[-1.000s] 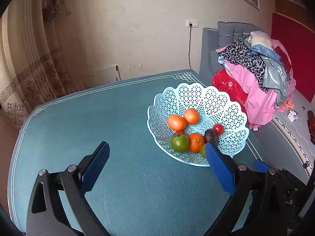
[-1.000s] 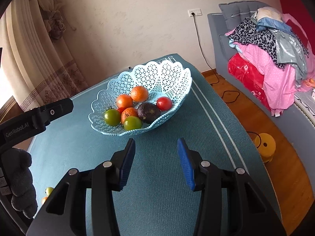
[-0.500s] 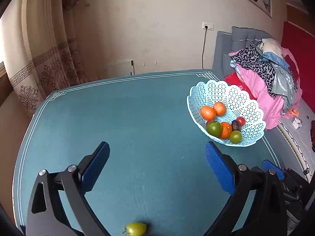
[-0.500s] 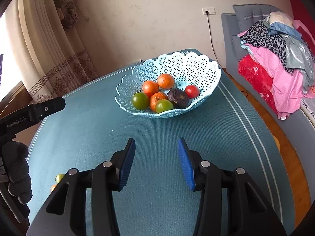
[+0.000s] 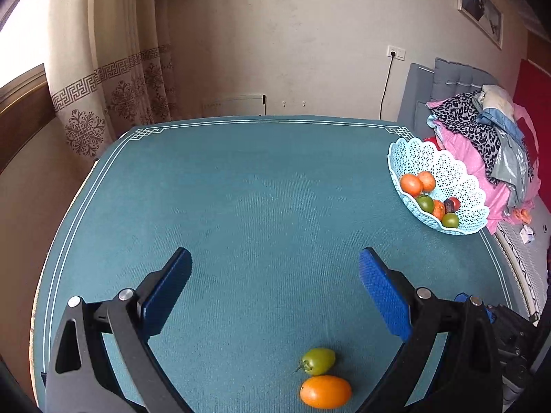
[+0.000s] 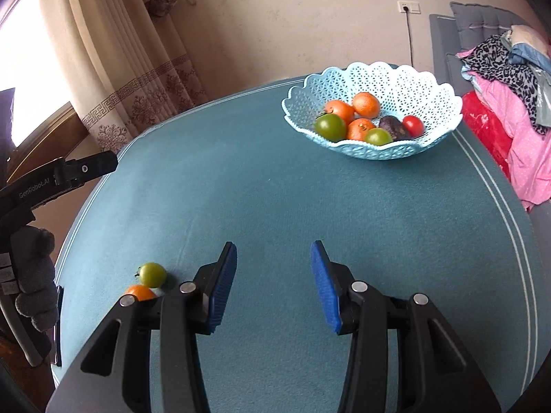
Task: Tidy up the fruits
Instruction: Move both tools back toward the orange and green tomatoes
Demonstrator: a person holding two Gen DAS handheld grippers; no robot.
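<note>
From the left wrist camera, the left gripper [image 5: 273,266] hangs over the teal tablecloth [image 5: 261,186] with its blue pads spread wide and nothing between them. Just below the gap, at the near edge of the table, a small green tomato [image 5: 317,360] lies touching an oval orange fruit [image 5: 325,391], the green one on the far side of the orange one. Far off to the right, near the table's right edge, sits the pale blue lattice basket [image 5: 458,175], already holding several orange fruits, two green ones, a dark one and a small red one. Beyond it a heap of clothes [image 5: 489,137] is piled on a grey bed. A patterned curtain [image 5: 113,79] hangs at the far left.

From the right wrist camera, the right gripper [image 6: 273,265] is likewise parted and empty, low over the cloth. The basket [image 6: 406,79] stands at the far right of the table, well apart from the fingers. Inside it I can make out a large green tomato [image 6: 330,126], a smaller green one [image 6: 378,136], three orange fruits, a dark avocado [image 6: 394,126] and a red tomato [image 6: 413,125]. The loose green tomato [image 6: 152,274] lies near left, beside the gripper's left finger; the orange fruit [image 6: 139,292] touches it, partly hidden behind that finger. The other gripper's black body [image 6: 55,179] pokes in from the left edge, held by a grey-gloved hand [image 6: 34,275].
</note>
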